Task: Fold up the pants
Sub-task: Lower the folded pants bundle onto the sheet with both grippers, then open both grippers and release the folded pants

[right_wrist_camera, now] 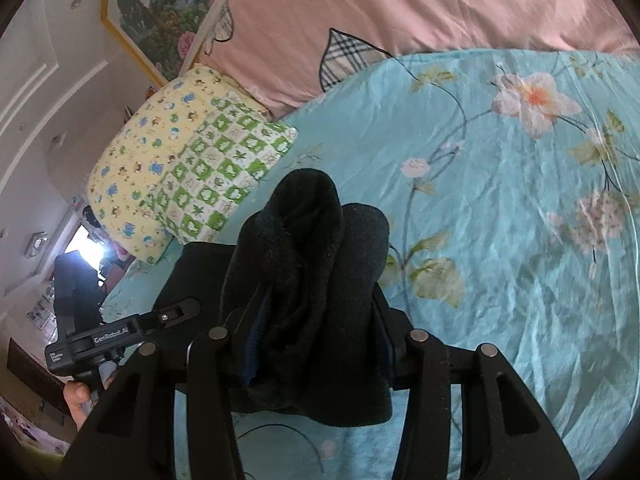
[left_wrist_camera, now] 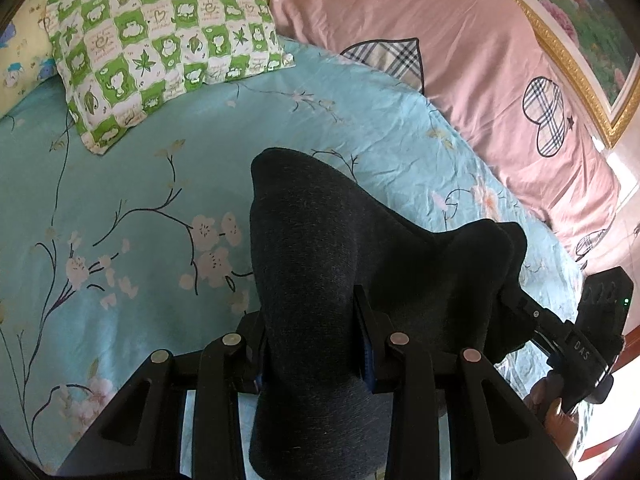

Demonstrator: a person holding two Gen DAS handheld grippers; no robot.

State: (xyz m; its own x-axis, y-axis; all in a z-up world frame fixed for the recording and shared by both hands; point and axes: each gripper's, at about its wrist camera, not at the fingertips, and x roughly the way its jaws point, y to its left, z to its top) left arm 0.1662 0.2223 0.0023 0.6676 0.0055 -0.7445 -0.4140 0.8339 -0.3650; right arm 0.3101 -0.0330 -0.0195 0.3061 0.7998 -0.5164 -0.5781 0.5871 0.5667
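The dark charcoal pants [left_wrist_camera: 320, 264] hang lifted above the turquoise floral bed sheet [left_wrist_camera: 132, 184]. My left gripper [left_wrist_camera: 312, 344] is shut on a bunched edge of the pants, with cloth rising between its fingers. The right gripper also shows in the left wrist view [left_wrist_camera: 516, 300], gripping the other end of the same edge. In the right wrist view, my right gripper [right_wrist_camera: 320, 344] is shut on a thick bunch of the pants [right_wrist_camera: 316, 256]. The left gripper shows there at the lower left [right_wrist_camera: 180, 310]. The rest of the pants is hidden below the grippers.
A green checked pillow [left_wrist_camera: 160, 48] and a yellow cartoon pillow [right_wrist_camera: 148, 168] lie at the head of the bed. A pink quilt with plaid hearts [left_wrist_camera: 460, 60] lies along the far side. A gold-framed picture [left_wrist_camera: 576, 36] hangs on the wall.
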